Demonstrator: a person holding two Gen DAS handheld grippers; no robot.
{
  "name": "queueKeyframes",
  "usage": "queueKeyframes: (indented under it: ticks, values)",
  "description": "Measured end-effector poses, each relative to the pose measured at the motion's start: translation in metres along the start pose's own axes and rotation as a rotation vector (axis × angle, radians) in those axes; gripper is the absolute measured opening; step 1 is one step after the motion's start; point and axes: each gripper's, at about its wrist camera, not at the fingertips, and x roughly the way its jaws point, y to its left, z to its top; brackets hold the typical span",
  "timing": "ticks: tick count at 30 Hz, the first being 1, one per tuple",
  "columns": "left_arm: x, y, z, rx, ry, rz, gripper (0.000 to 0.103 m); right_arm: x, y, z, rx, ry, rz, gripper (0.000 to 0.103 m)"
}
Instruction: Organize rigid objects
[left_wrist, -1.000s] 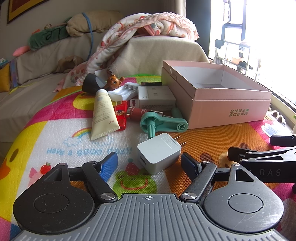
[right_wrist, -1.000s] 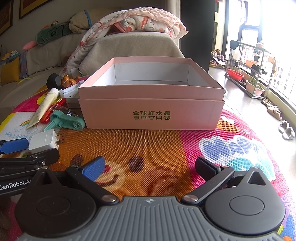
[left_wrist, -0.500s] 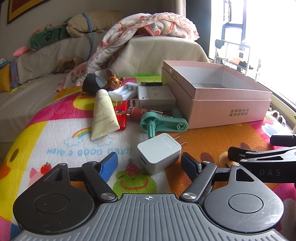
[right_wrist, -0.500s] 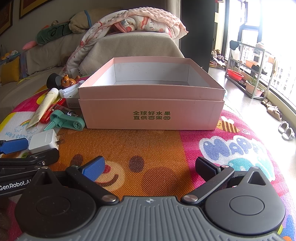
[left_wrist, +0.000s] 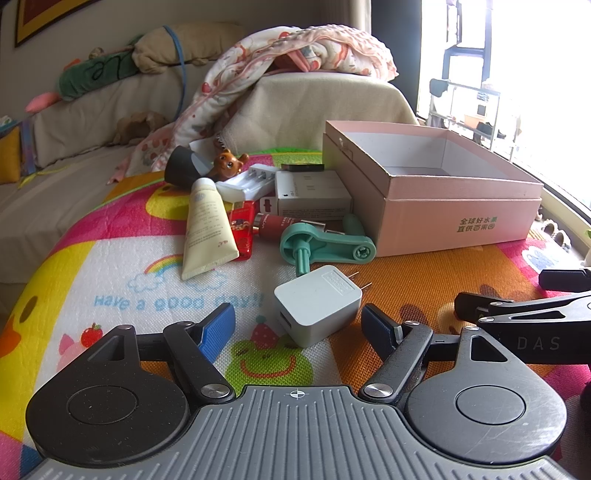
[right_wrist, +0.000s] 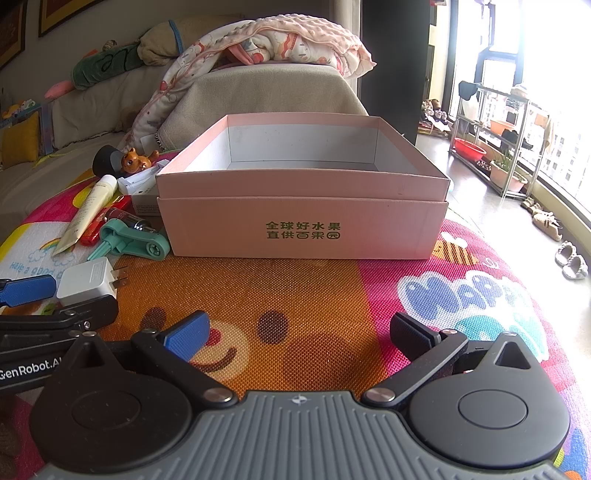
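A white plug charger (left_wrist: 317, 306) lies on the colourful mat between the open fingers of my left gripper (left_wrist: 298, 326), not gripped; it also shows in the right wrist view (right_wrist: 88, 281). Behind it lie a teal plastic tool (left_wrist: 325, 248), a cream tube (left_wrist: 207, 225), a red lighter (left_wrist: 243, 229), a dark red tube (left_wrist: 277, 223), a white carton (left_wrist: 310, 194), a battery tray (left_wrist: 251, 181), a bear figurine (left_wrist: 228, 162) and a black cap (left_wrist: 181, 168). An empty pink box (right_wrist: 301, 206) stands on the mat, seen also in the left wrist view (left_wrist: 454, 218). My right gripper (right_wrist: 299, 328) is open and empty in front of it.
A sofa with a blanket (left_wrist: 295, 51) and pillows runs behind the mat. A shelf (right_wrist: 495, 147) and shoes (right_wrist: 569, 254) stand on the floor at the right by the window. The right gripper's fingers (left_wrist: 517, 314) show at the left view's right edge.
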Motion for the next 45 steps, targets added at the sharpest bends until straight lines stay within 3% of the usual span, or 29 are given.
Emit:
queueKeyframes:
  ticks: [6,11,16,18,20,23,24,26,28,31,38,42,43,44,45]
  values:
    - [-0.011,0.01,0.002,-0.037,-0.006,-0.044,0.077,0.003,-0.005,0.004,-0.02,0.027,0.03,0.103]
    - [-0.03,0.049,0.04,-0.116,-0.139,-0.046,0.077,0.003,-0.01,0.007,-0.057,0.071,0.072,0.103]
    - [0.032,0.092,0.079,-0.221,-0.018,-0.017,0.074,0.002,-0.008,0.008,-0.054,0.085,0.066,0.103]
    - [0.058,0.102,0.084,-0.266,0.037,-0.028,0.062,0.002,-0.008,0.009,-0.051,0.091,0.068,0.103]
    - [0.074,0.105,0.086,-0.283,0.068,-0.051,0.059,0.003,-0.008,0.01,-0.051,0.096,0.069,0.103]
    - [0.087,0.1,0.086,-0.255,0.07,-0.038,0.056,0.004,-0.007,0.011,-0.06,0.096,0.069,0.103]
    - [0.09,0.099,0.086,-0.244,0.066,-0.029,0.046,0.003,-0.008,0.01,-0.062,0.09,0.072,0.103]
    - [0.091,0.099,0.084,-0.213,0.044,-0.013,0.042,0.002,-0.009,0.009,-0.072,0.083,0.088,0.103]
    - [0.087,0.102,0.079,-0.202,0.036,-0.041,0.041,0.0,-0.008,0.008,-0.094,0.08,0.111,0.102]
    - [0.065,0.107,0.067,-0.187,0.034,-0.093,0.041,-0.008,0.005,0.008,-0.183,0.055,0.19,0.093]
    - [-0.01,0.111,0.021,-0.07,0.05,-0.142,0.041,-0.015,0.073,0.015,-0.368,-0.019,0.385,0.093]
    - [-0.028,0.117,0.005,-0.077,0.083,-0.136,0.041,0.001,0.099,0.021,-0.4,-0.016,0.399,0.091]
    - [-0.03,0.118,0.003,-0.077,0.086,-0.136,0.041,0.008,0.103,0.024,-0.389,0.007,0.403,0.086]
    - [-0.031,0.119,0.001,-0.077,0.09,-0.135,0.041,0.013,0.104,0.027,-0.378,0.026,0.408,0.073]
    - [-0.032,0.119,-0.001,-0.072,0.098,-0.129,0.042,0.017,0.104,0.029,-0.363,0.04,0.415,0.071]
